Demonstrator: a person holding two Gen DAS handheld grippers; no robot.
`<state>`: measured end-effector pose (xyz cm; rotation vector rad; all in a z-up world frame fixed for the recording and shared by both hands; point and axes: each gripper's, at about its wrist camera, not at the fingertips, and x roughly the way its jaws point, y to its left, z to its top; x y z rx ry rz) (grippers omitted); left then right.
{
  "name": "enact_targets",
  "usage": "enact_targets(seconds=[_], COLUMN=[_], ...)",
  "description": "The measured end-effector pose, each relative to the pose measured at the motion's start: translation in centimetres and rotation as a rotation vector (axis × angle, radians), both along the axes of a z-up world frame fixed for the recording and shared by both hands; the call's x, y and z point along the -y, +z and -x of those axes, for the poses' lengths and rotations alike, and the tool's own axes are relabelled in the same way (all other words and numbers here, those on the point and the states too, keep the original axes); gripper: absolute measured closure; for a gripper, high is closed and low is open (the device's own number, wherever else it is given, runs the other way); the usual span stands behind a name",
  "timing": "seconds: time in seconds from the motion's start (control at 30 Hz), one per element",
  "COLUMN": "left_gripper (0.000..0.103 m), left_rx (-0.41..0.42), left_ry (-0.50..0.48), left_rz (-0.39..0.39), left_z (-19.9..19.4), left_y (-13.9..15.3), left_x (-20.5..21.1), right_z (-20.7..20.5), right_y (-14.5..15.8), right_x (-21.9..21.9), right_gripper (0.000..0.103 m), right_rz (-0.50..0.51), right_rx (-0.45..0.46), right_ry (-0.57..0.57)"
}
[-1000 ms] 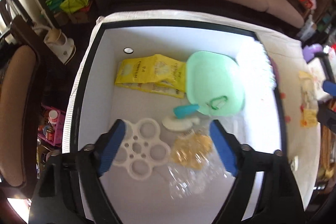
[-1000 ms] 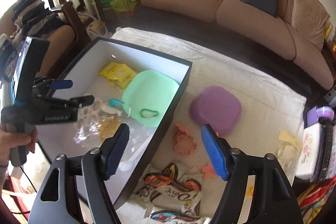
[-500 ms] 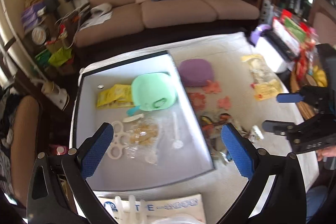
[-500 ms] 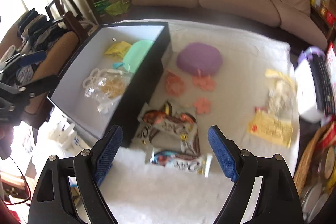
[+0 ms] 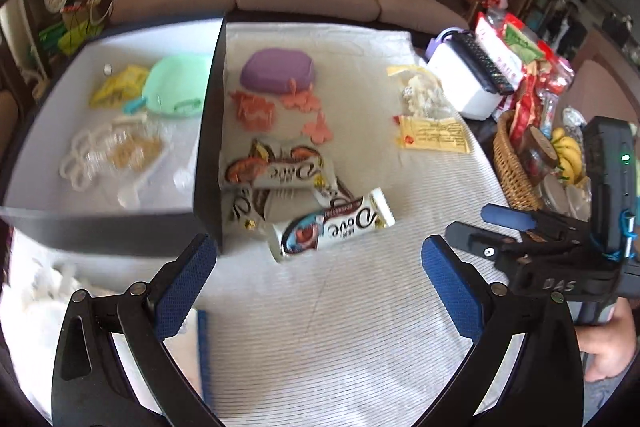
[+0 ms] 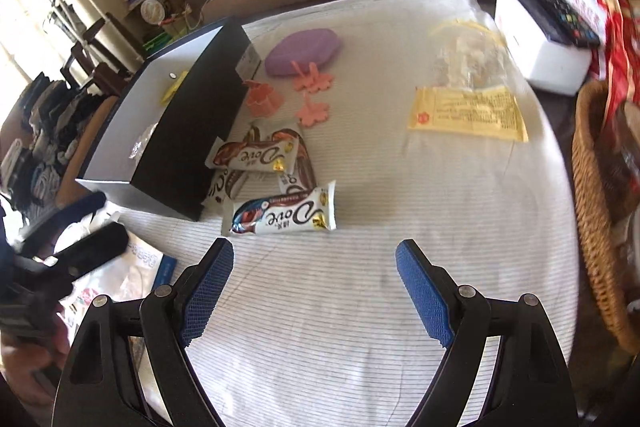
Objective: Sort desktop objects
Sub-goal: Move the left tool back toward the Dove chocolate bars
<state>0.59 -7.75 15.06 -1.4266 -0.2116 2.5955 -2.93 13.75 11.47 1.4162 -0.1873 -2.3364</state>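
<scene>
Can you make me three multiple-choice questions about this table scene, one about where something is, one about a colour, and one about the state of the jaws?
1. Where does the mint green lid lie?
A. inside the black box
B. on the cloth beside the basket
C. on top of the chocolate wrappers

2. What colour is the rounded lid on the cloth next to the box?
A. yellow
B. purple
C. red

3. How do the jaws of the left gripper stand?
A. shut on a wrapper
B. shut on nothing
C. open with nothing between them

Answers: 1 A, the mint green lid sits on the white floor of the black box. 2 B, the rounded lid beside the box wall is purple. 3 C, the left gripper shows only bare striped cloth between its blue pads.
</scene>
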Motion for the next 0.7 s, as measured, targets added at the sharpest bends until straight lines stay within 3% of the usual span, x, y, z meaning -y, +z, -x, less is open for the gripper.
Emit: enact_targets(seconds=[0.3,0.7], left_gripper=[0.0,0.0], left_rx=[0.064,0.101], left_ry=[0.061,0.037], left_rz=[-0.006,-0.006], left_z=[-0.3,1.7], left_y=[-7.6,-11.3], left_x=[1.0,0.4], right_z=[1.4,5.0], right_y=[-4.6,-8.4], right_x=[-1.9,-1.9], right_gripper=[0.017,0.021], right_rz=[0.133,0.268], right_rx=[0.045,0.119], right_ry=[-0.085,-0.106])
